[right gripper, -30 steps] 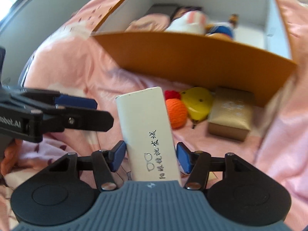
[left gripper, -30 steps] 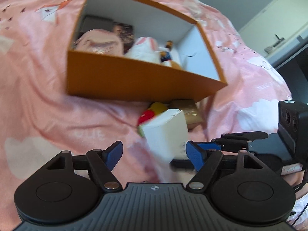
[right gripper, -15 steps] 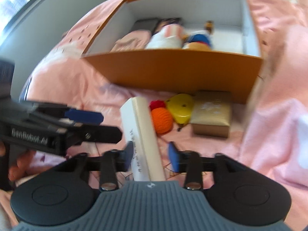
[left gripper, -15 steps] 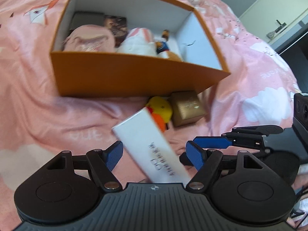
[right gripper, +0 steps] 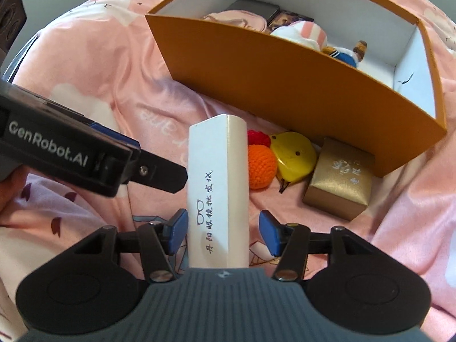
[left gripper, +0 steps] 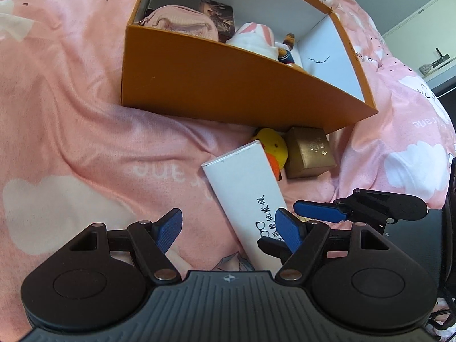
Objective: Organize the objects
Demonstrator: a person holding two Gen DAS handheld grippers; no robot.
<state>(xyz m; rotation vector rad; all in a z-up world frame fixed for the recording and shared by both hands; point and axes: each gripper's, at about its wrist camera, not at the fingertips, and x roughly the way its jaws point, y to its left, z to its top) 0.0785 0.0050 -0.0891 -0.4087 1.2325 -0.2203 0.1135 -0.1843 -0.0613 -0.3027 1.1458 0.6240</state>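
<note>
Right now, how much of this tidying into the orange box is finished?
Partly. The orange box already holds a pink pouch, a plush and a small doll. In hand: the white glasses box sits between the right gripper, whose jaws are opening; the left gripper waits open. Left on the bedspread: a yellow chick, orange ball, gold box.

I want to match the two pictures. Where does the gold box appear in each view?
Left wrist view: the gold box is right of centre, below the near wall of the orange box, just right of the yellow duck.
Right wrist view: the gold box is at right, below the orange box, right of the duck.
Shared landmark: the white box, to its left in both.
</note>
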